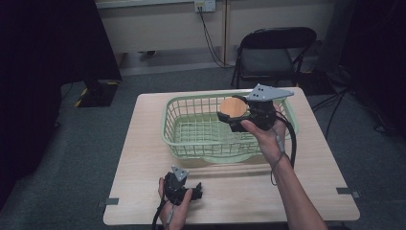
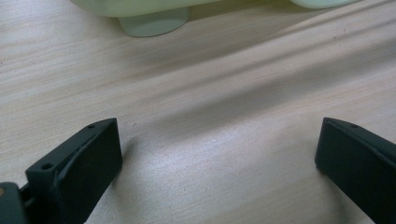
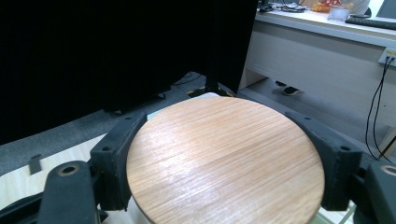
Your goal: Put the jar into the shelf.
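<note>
The right hand-held gripper (image 1: 234,115) is clamped on a round wooden disc (image 1: 234,106), held above the far right part of the green basket (image 1: 191,139). The basket sits toward the far edge of the bench (image 1: 143,158), and the near half is bare. The left hand-held gripper (image 1: 194,190) rests near the near edge, jaws wide apart. The right gripper view shows the disc's wood grain (image 3: 224,158) close up. The left gripper view shows the basket's foot (image 2: 154,23).

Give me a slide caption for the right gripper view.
Right gripper clamps a round wooden disc between its jaws, held level.
</note>
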`<state>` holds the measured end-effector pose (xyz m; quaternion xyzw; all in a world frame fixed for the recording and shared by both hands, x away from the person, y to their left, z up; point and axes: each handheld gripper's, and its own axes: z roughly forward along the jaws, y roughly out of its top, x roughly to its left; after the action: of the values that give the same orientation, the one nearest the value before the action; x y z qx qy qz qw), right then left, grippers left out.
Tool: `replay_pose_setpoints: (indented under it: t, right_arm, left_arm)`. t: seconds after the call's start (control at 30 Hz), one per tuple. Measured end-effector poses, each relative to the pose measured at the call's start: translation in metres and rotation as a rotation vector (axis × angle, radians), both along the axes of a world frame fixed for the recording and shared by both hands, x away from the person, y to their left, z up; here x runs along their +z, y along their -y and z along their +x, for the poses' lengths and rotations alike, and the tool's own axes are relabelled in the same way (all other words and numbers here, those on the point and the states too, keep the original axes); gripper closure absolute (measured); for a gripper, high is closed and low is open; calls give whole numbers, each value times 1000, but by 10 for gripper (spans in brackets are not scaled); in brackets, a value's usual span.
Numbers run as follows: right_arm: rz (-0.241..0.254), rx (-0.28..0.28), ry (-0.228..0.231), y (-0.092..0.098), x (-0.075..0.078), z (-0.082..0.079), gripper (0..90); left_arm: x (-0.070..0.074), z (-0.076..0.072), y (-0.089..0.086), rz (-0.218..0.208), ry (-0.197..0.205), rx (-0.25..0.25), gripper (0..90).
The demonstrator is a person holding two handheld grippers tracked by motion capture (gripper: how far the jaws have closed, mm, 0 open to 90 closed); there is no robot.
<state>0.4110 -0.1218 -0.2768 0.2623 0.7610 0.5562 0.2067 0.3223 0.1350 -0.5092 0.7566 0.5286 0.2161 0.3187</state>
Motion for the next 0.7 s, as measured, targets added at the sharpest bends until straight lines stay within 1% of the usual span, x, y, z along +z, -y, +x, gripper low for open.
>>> replay_pose_setpoints:
  t: [0.13,0.2,0.27,0.33,0.4,0.43,0.5,0.53,0.57,0.67,0.7]
  right_arm:
    - [-17,-1,-7,-5,-2,17,236]
    - [-19,0,-17,-7,-4,23,236]
    - [-18,3,-12,-10,-6,29,236]
    - [-24,2,-22,-14,-9,35,236]
    - [-33,2,-30,-18,-14,43,236]
    - [-33,2,-30,-18,-14,43,236]
    - [-47,3,-42,-23,-20,52,235]
    - [-47,3,-42,-23,-20,52,235]
    - [-59,-1,-57,-26,-25,58,236]
    - [-65,-2,-74,-29,-33,66,236]
    - [-65,-2,-74,-29,-33,66,236]
  left_arm:
    - [0,0,0,0,-1,-1,4]
    - [0,0,0,0,-2,-1,4]
    - [0,0,0,0,-1,0,4]
    - [0,0,0,0,-1,0,4]
    - [0,0,0,-1,0,0,4]
    - [0,0,0,0,-1,0,4]
    - [0,0,0,0,0,0,4]
    - [0,0,0,0,0,0,4]
    - [0,0,0,0,0,-1,4]
    - [0,0,0,0,-1,-1,4]
    - [0,0,0,1,-1,-1,4]
